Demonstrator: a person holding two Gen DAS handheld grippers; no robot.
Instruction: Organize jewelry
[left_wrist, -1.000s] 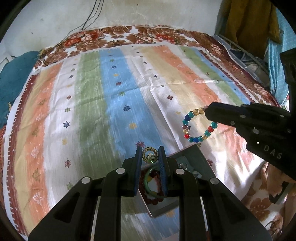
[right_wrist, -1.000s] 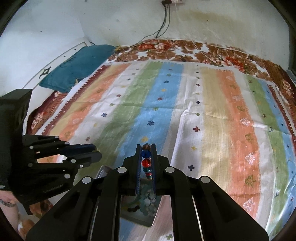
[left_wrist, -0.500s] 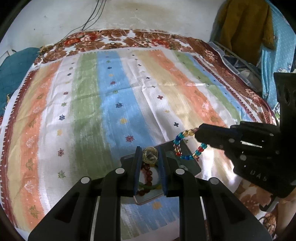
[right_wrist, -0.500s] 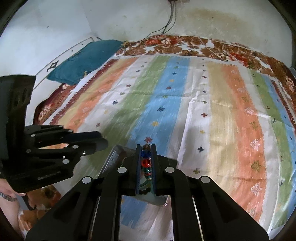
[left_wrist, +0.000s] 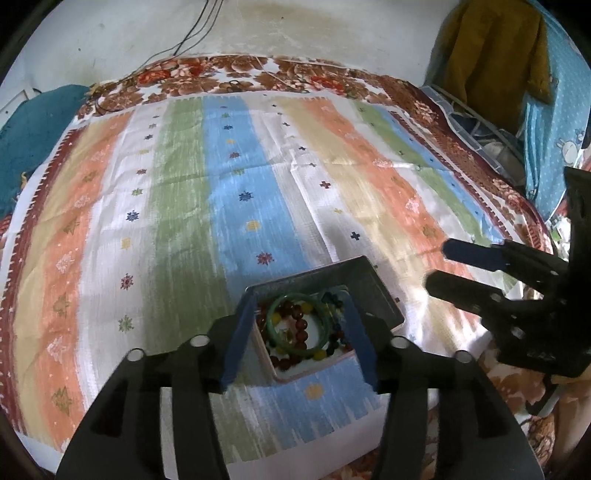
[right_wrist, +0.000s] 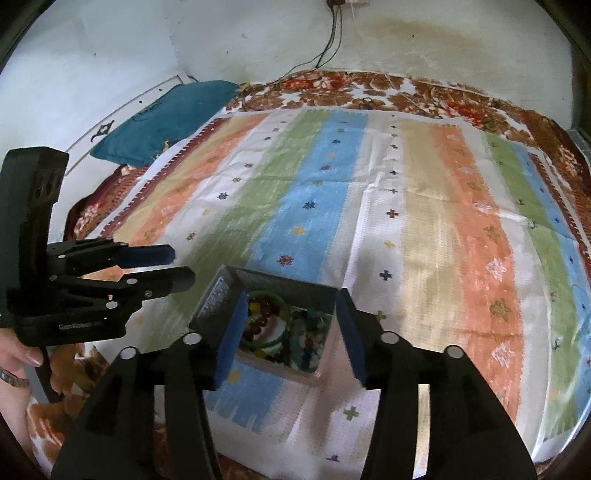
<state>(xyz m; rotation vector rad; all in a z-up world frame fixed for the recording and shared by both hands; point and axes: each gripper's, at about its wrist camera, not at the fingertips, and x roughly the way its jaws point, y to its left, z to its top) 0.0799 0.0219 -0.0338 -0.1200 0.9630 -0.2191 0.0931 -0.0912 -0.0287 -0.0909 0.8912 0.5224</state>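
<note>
A small open jewelry box (left_wrist: 373, 291) sits on the striped cloth near its front edge. It holds a green bangle (left_wrist: 275, 328), a dark red bead bracelet (left_wrist: 301, 325) and a multicolour bead bracelet (left_wrist: 338, 334). My left gripper (left_wrist: 299, 347) is open and empty, its jaws spread just above the box. My right gripper (right_wrist: 291, 339) is open and empty too, over the same box (right_wrist: 218, 295). The right gripper also shows at the right of the left wrist view (left_wrist: 439, 269), and the left gripper at the left of the right wrist view (right_wrist: 181, 267).
The striped cloth (left_wrist: 177, 206) covers a bed with a floral sheet (left_wrist: 236, 74). A teal pillow (right_wrist: 166, 114) lies at the back left by the wall. Clothes (left_wrist: 491, 48) hang at the right. Cables (right_wrist: 332, 33) run down the wall.
Both grippers have opened. The gold ring from the left one and the bead bracelet from the right one have dropped into the box. Both grippers now hover over the box.
</note>
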